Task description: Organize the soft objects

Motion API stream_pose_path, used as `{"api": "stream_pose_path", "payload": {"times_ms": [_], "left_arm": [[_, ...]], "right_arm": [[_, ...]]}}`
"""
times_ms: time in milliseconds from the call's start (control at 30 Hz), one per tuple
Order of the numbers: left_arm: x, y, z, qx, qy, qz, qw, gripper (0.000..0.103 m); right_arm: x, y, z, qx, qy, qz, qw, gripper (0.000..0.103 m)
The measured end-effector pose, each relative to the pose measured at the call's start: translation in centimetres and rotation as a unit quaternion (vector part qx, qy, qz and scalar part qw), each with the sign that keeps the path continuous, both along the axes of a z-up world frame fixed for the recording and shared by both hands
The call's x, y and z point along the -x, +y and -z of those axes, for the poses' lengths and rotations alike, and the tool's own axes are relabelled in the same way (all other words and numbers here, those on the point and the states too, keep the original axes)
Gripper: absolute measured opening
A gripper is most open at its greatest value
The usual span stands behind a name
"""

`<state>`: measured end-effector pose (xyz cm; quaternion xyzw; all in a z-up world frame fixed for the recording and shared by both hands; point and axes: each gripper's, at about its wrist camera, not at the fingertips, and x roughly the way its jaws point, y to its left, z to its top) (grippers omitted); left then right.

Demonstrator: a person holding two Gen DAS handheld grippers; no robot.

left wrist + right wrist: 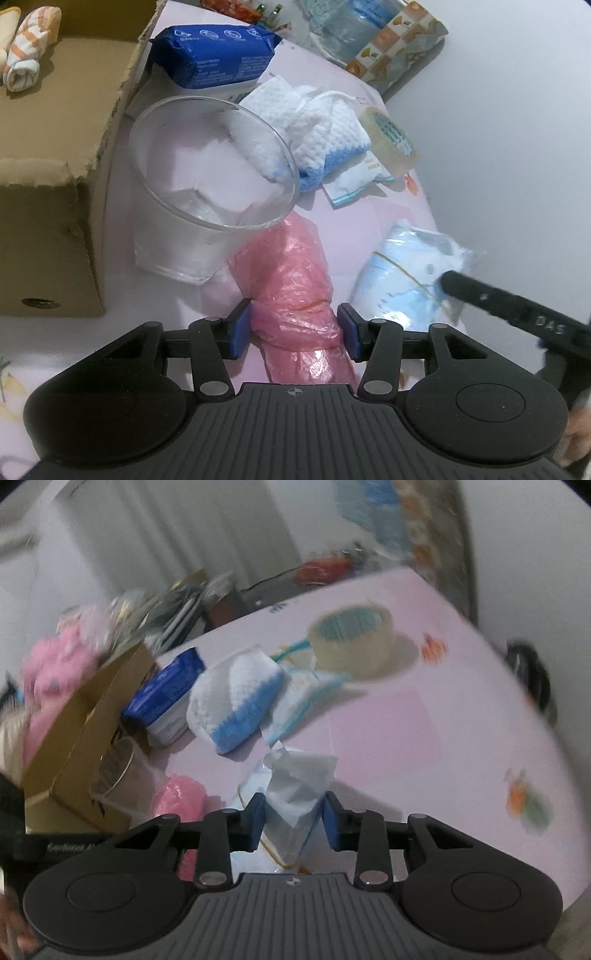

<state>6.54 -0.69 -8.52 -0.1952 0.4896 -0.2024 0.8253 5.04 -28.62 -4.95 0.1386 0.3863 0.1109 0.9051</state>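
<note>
Pink plastic bag roll [295,295]: crinkly film, light, soft, squashes under pads; best held at banded waist, where left gripper [293,334] pinches it now. Lies on table [388,229] toward near edge, just beside clear cup [207,192].

Pale blue packet [291,805]: thin wrapped bundle, rubber band around, limp, slippery film; right gripper [293,821] clamped on its end, near table's right edge.

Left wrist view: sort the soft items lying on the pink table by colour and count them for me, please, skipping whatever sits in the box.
Pink: 1, pink plastic bag bundle held in the left tool
Light blue: 1, light blue packet gripped by the right tool
White and blue: 1, knitted cloth
Dark blue: 1, wipes pack
Total: 4
</note>
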Motion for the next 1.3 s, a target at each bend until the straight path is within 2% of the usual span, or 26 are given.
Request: {"api": "stream_pose_path", "payload": {"times_ms": [100,200,267,333,400,533,667,733,867,900,933,1067,1133,1233,1300], "left_arm": [[-0.2,0.1,0.1,0.004,0.002,-0.001,1.0000,0.049],[-0.2,0.0,0.1,0.006,0.002,-0.002,1.0000,0.049],[-0.2,0.0,0.1,0.007,0.002,-0.002,1.0000,0.049],[-0.2,0.0,0.1,0.008,0.001,-0.003,1.0000,0.049],[-0.3,0.3,0.2,0.012,0.003,-0.004,0.9999,0.049],[-0.3,0.6,0.2,0.015,0.003,-0.003,0.9999,0.049],[-0.3,0.6,0.2,0.012,-0.003,-0.003,0.9999,0.049],[-0.3,0.7,0.2,0.012,-0.004,-0.005,0.9999,0.049],[-0.4,0.9,0.1,0.009,-0.005,-0.011,0.9999,0.047],[-0.5,1.1,0.2,0.011,-0.003,-0.012,0.9999,0.047],[-0.5,1.1,0.2,0.013,-0.001,-0.014,0.9998,0.047],[-0.4,0.9,0.2,0.009,-0.006,-0.014,0.9998,0.048],[-0.4,0.9,0.2,0.008,-0.007,-0.015,0.9998,0.048],[-0.3,1.0,0.1,0.008,-0.007,-0.017,0.9998,0.048],[-0.2,1.0,0.1,0.008,-0.007,-0.017,0.9998,0.049]], "right_arm": [[-0.8,1.1,-2.0,0.061,0.004,-0.040,0.997,0.020],[-1.8,2.7,-2.2,0.077,0.036,-0.074,0.994,0.020],[-2.5,4.0,-1.9,0.071,0.050,-0.095,0.992,0.020],[-2.8,4.9,-1.9,0.050,0.050,-0.101,0.992,0.020],[-3.2,4.9,-1.5,0.003,0.049,-0.099,0.994,0.022],[-3.7,3.5,0.2,-0.072,0.052,-0.062,0.994,0.023],[-3.3,1.8,2.0,-0.152,0.050,-0.031,0.987,0.025],[-2.8,1.2,2.8,-0.189,0.041,-0.018,0.981,0.029],[-1.7,0.4,4.0,-0.285,0.007,-0.021,0.958,0.030],[-1.5,0.3,4.2,-0.305,0.000,-0.024,0.952,0.034],[-1.4,0.2,4.5,-0.317,-0.006,-0.022,0.948,0.040],[-0.7,0.2,6.1,-0.342,-0.027,0.011,0.939,0.041],[-0.5,-0.3,7.7,-0.387,-0.024,0.031,0.921,0.041],[-0.5,-1.3,10.3,-0.488,-0.009,0.047,0.872,0.041],[-0.4,-1.5,11.5,-0.521,-0.007,0.059,0.852,0.041]]}}
